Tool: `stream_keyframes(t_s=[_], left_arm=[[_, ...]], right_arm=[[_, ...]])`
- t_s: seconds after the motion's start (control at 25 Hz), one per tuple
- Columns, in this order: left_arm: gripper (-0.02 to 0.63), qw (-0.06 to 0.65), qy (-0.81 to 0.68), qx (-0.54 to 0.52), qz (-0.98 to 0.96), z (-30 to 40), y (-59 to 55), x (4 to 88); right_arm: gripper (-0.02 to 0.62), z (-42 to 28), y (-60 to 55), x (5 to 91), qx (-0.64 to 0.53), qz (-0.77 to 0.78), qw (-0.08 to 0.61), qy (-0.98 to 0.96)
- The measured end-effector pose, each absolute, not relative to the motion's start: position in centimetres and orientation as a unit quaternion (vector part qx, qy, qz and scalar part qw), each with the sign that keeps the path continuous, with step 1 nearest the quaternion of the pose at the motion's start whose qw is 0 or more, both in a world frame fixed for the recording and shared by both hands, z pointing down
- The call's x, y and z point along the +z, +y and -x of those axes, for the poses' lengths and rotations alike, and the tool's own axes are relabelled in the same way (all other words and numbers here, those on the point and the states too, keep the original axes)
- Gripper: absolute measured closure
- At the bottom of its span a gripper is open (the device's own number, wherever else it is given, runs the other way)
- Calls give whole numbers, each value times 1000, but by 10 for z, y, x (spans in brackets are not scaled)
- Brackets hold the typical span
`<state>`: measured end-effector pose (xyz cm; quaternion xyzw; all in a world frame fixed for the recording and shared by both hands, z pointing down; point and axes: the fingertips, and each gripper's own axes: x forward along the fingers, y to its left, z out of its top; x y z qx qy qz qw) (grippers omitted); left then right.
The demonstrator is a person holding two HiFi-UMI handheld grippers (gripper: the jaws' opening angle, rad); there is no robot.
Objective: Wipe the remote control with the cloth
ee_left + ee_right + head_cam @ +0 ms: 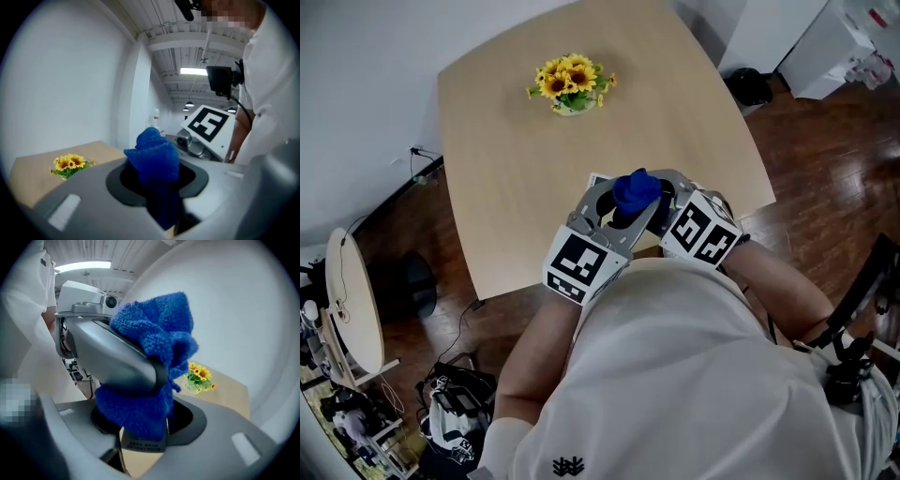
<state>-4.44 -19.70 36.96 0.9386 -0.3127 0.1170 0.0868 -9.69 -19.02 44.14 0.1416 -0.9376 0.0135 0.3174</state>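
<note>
A blue cloth (636, 190) is bunched above the near edge of the table, between my two grippers. My left gripper (614, 217) is shut on the cloth (154, 157), which stands up out of its jaws. My right gripper (668, 202) meets it from the right. In the right gripper view, the cloth (154, 343) is draped over a dark remote control (140, 444). Only the remote's lower end, with a printed label, shows between the right jaws, which are shut on it. The left gripper's grey jaw crosses in front of the cloth there.
A small pot of sunflowers (571, 86) stands at the far side of the light wooden table (506, 169). The table's near edge lies just under the grippers. Beyond it there is dark wood floor, with a black object (750, 86) at the back right.
</note>
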Motion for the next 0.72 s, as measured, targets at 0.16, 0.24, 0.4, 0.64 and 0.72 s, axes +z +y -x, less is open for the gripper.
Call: stream_keyframes(t_s=[0.16,0.24,0.4,0.64,0.72], left_arm=[[462,77,-339,125,-929,72,-202,370],[462,83,-354,126,-923,88,-205,368],[462,80,-395,128,-906,124,-213,367],[462,78,-423,125,-894,152,-221,362],[462,80,-418,106,-899,147,-218,350]], right_arm=[[377,94,-192,440,12,-142,321,-936],[377,93,-190,441,18,-140,318,-937],[377,88,-187,442,17,-139,325,-935],[377,86,-190,446,28,-139,328,-934],[377,86,-190,446,29,-139,331,-933]])
